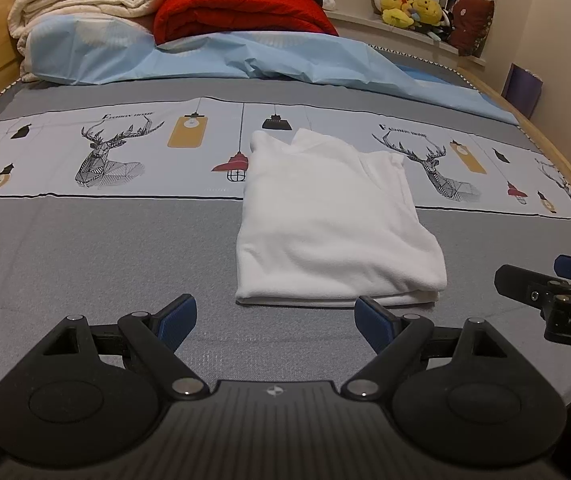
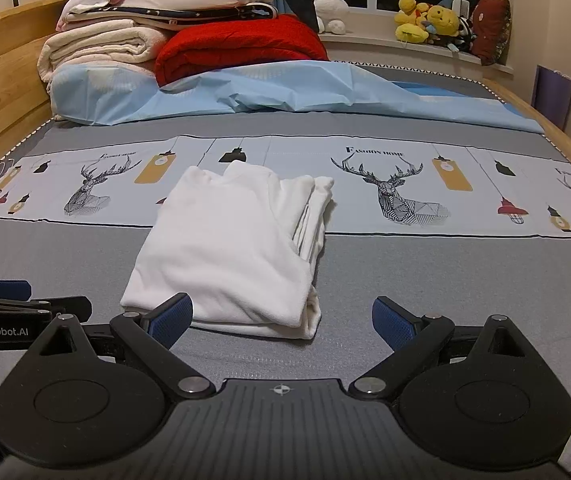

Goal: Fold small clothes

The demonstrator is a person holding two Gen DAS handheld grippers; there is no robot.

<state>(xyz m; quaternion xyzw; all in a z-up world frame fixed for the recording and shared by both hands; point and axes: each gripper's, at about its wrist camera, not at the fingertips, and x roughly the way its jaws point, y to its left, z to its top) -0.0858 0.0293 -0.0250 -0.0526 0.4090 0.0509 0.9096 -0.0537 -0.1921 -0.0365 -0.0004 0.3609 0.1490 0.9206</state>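
Both grippers sit low at the near edge of the bed (image 1: 85,248), the left gripper (image 1: 275,322) and the right gripper (image 2: 283,320), each with its blue tongs spread wide and holding nothing. Just past them, one white shirt (image 2: 225,252) lies folded on the grey sheet, with loose layers showing along its right side. I think that if a finger pokes or drags that loose side, the neat fold could slide apart; I count two grippers, one white shirt, one red blanket (image 2: 237,46) and two whole deer drawings.
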